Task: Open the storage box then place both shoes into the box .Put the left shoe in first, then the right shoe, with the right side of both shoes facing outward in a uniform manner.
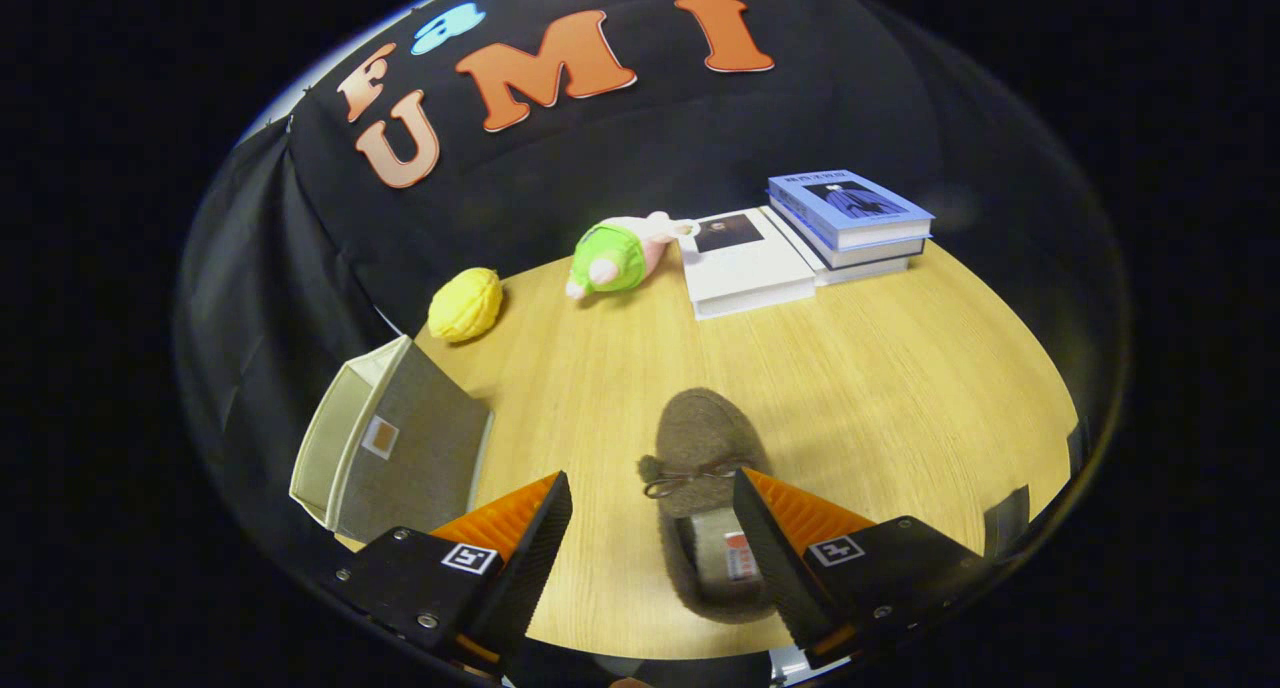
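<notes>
The gripper (652,513) hovers with fingers apart over the shoe (705,448) (it lies by the right finger); the box (395,448) sits left, so next comes centring and closing.

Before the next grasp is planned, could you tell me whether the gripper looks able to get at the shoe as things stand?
Probably yes. The gripper is open, and the shoe lies on the table between its fingers, close against the right one. Nothing lies over it; the box stands off to the left.
</notes>
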A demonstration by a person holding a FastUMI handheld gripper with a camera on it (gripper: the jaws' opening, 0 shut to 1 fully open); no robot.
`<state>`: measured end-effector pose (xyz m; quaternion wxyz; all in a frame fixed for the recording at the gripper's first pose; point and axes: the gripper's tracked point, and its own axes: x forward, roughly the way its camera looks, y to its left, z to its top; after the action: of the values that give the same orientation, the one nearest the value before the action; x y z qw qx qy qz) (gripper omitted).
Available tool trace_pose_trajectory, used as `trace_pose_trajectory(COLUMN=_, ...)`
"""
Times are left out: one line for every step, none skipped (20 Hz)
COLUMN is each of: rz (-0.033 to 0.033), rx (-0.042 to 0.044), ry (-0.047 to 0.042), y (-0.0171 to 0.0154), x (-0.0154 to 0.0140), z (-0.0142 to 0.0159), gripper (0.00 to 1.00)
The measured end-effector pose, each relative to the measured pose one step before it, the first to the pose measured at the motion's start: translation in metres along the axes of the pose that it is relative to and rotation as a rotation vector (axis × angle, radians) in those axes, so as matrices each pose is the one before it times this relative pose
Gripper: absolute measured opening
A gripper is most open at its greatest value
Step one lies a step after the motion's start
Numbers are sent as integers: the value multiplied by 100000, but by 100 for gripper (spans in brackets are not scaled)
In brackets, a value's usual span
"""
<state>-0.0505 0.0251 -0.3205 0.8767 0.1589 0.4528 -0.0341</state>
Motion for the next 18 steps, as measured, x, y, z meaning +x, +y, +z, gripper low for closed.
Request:
trace_pose_trajectory(rz=-594, rx=790, ry=355, y=-743, x=204, z=-41, gripper=97)
trace_pose_trajectory(rz=-643, rx=508, ry=567, y=-759, x=211, z=-145, gripper=97)
trace_pose_trajectory(rz=-425, rx=36, ry=515, y=-579, x=206, z=-389, gripper=97)
trace_pose_trajectory(rz=-97, rx=-454, ry=415, y=-651, x=51, z=-245, gripper=97)
trace_pose_trajectory(rz=260, rx=-326, ry=668, y=-320, x=71, z=-430, gripper=97)
trace_pose_trajectory(rz=528, rx=-336, ry=1065, y=-251, x=160, z=-463, gripper=97)
trace_pose_trajectory(rz=912, rx=-321, ry=1278, y=-306, x=245, z=-621, gripper=97)
trace_pose_trajectory(rz=-17, rx=991, ry=1072, y=-173, x=316, z=-599, gripper=96)
trace_pose_trajectory(rz=-2, rx=519, ry=1204, y=-230, x=395, z=-351, gripper=96)
trace_pose_trajectory(rz=749, rx=383, ry=1002, y=17, x=401, z=-419, gripper=96)
trace_pose_trajectory(rz=359, rx=547, ry=1327, y=-84, x=247, z=-345, gripper=96)
trace_pose_trajectory(rz=-194, rx=728, ry=272, y=-160, x=290, z=-131, gripper=95)
trace_pose_trajectory(rz=-259, rx=111, ry=457, y=-167, x=379, z=-136, gripper=94)
trace_pose_trajectory(rz=-653, rx=499, ry=-55, y=-223, x=356, z=-22, gripper=89)
trace_pose_trajectory(rz=-656, rx=536, ry=-56, y=-209, x=372, z=95, gripper=87)
trace_pose_trajectory(rz=-544, rx=957, ry=-89, y=-118, x=455, z=39, gripper=82)
trace_pose_trajectory(rz=-78, rx=605, ry=247, y=-74, x=425, z=-103, gripper=80)
trace_pose_trajectory(rz=-484, rx=919, ry=137, y=-43, x=491, z=-6, gripper=74)
